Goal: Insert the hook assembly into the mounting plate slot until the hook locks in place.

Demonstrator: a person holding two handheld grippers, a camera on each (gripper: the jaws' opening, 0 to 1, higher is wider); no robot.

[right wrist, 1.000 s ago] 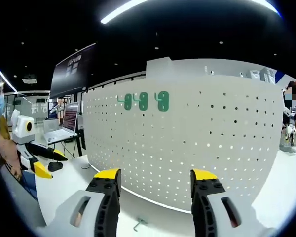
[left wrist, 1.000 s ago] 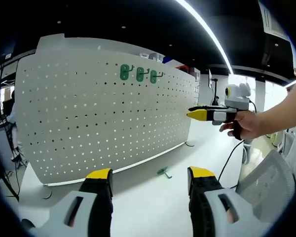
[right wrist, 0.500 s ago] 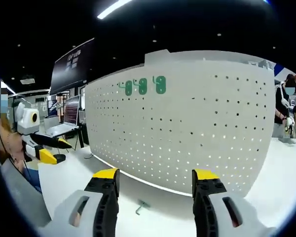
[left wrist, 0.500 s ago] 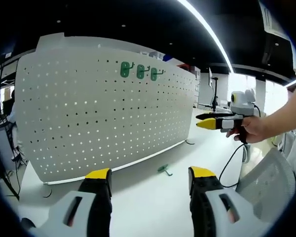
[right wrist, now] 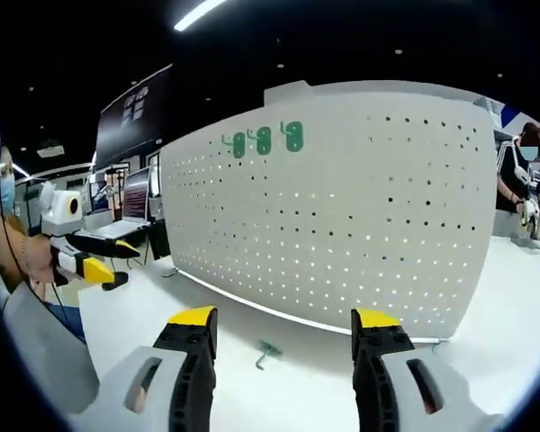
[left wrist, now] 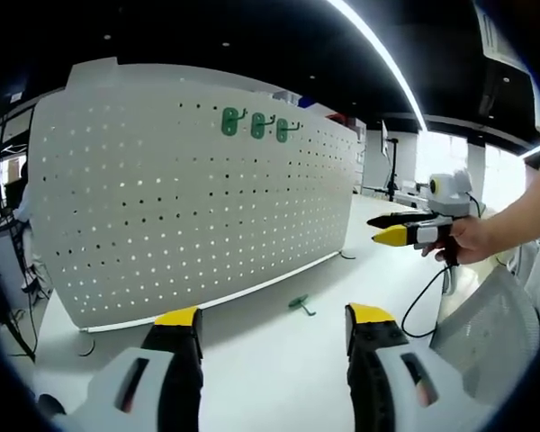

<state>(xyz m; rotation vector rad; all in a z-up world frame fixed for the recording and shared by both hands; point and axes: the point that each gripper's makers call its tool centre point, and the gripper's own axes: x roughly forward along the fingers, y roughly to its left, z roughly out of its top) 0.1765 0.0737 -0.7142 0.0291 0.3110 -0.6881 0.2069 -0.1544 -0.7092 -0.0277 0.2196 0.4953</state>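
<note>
A white pegboard mounting plate stands upright on the white table. Three green hooks hang in a row near its top edge. A loose green hook lies flat on the table in front of the plate's foot. My left gripper is open with nothing between its yellow-tipped jaws, short of the loose hook. My right gripper is open and empty too, a little behind the loose hook. In the left gripper view the right gripper is held in a hand at the right.
White table runs in front of the plate. A grey chair back sits at lower right in the left gripper view. A laptop and a monitor stand behind at left in the right gripper view. People stand at far right.
The right gripper has dropped lower and drawn back from the plate; in its view the loose hook now lies nearer the jaws. The left gripper has barely moved.
</note>
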